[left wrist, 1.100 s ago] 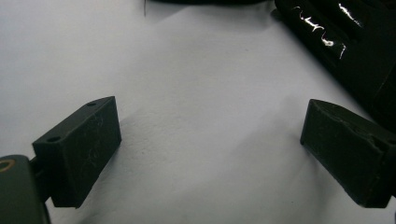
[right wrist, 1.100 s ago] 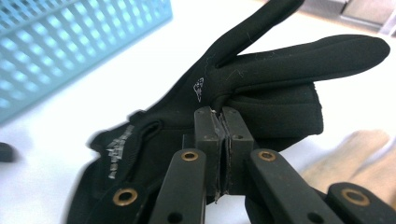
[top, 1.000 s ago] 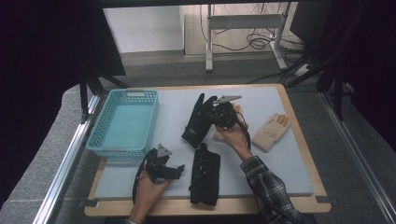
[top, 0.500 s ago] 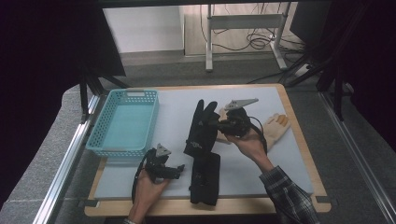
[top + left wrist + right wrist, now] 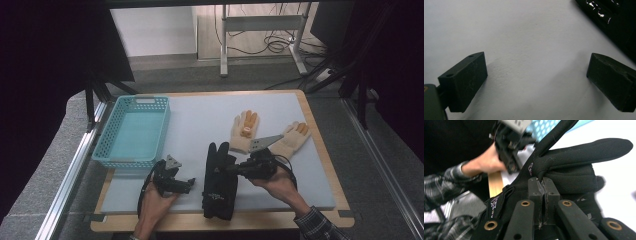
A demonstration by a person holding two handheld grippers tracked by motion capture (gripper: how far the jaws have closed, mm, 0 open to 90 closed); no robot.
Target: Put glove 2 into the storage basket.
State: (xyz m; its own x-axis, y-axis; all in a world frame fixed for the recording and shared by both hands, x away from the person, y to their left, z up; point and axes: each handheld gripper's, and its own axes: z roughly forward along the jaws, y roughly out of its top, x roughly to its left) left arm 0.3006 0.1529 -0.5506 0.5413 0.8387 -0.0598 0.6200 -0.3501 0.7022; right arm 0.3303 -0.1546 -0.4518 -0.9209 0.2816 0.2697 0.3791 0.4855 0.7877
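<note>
Pale grey mat (image 5: 200,112) on a wood-edged table; dark surround, floor cables beyond. Right gripper (image 5: 543,182): jaws pressed together, pinching a fold of the upper black glove (image 5: 574,162) near the base of its fingers. Glove is matte black stretch fabric with fine lint on it, small white lettering near the thumb crotch and on the cuff strap; one finger stands out long and rounded toward the upper right of the right gripper view. In the high view the right gripper (image 5: 231,170) points leftward at this glove (image 5: 219,162), which lies with fingers away from the person, overlapping a second black glove (image 5: 218,202) at the near edge of the mat; the two form one dark column and their border is hard to tell. Left gripper (image 5: 536,72): jaws wide apart, nothing between them, bare mat beneath, a glossy black edge in the upper right corner of its view. High view puts the left gripper (image 5: 186,184) just left of the black gloves, not touching. Two cream gloves with orange fingertips (image 5: 244,131) lie right of centre, palm up. Turquoise basket (image 5: 107,145) sits at the left edge.
</note>
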